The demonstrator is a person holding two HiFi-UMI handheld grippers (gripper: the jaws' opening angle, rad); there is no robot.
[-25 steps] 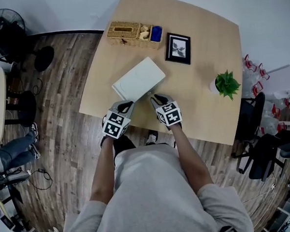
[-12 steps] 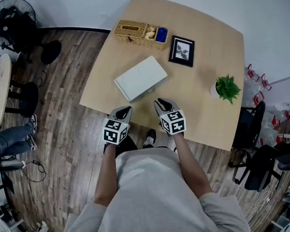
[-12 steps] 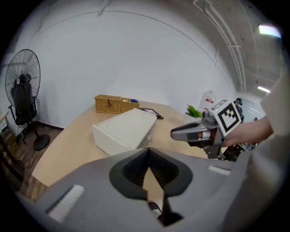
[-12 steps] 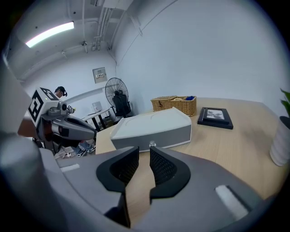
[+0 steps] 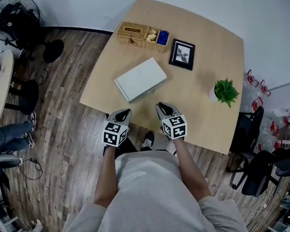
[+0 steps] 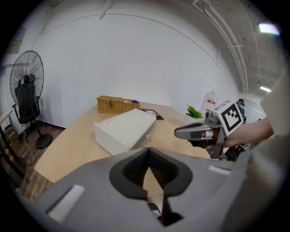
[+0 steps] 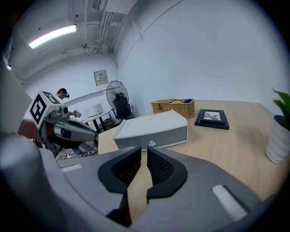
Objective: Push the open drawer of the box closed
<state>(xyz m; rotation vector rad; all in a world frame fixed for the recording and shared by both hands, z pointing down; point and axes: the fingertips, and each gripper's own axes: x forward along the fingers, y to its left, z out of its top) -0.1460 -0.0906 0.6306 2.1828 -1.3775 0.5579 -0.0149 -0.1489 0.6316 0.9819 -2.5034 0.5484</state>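
The white box (image 5: 140, 79) lies flat in the middle of the wooden table (image 5: 219, 123). In the right gripper view its drawer front (image 7: 156, 136), with a small round knob (image 7: 151, 143), sits flush with the box body. My left gripper (image 5: 124, 112) and right gripper (image 5: 162, 107) hover side by side over the table's near edge, a short way back from the box and touching nothing. The left gripper view has the left jaws (image 6: 148, 152) meeting at their tips. The right jaws (image 7: 146, 153) leave only a thin slit, with nothing held.
A wicker basket (image 5: 142, 35) and a black picture frame (image 5: 182, 54) stand beyond the box. A potted plant (image 5: 226, 91) sits at the table's right side. Office chairs (image 5: 257, 150) stand on the right, with a fan (image 5: 12, 20) and a seated person's legs (image 5: 9, 138) on the left.
Both grippers have drawn back from the box's front, where they were one second ago, toward the table's near edge. The box has stayed in place.
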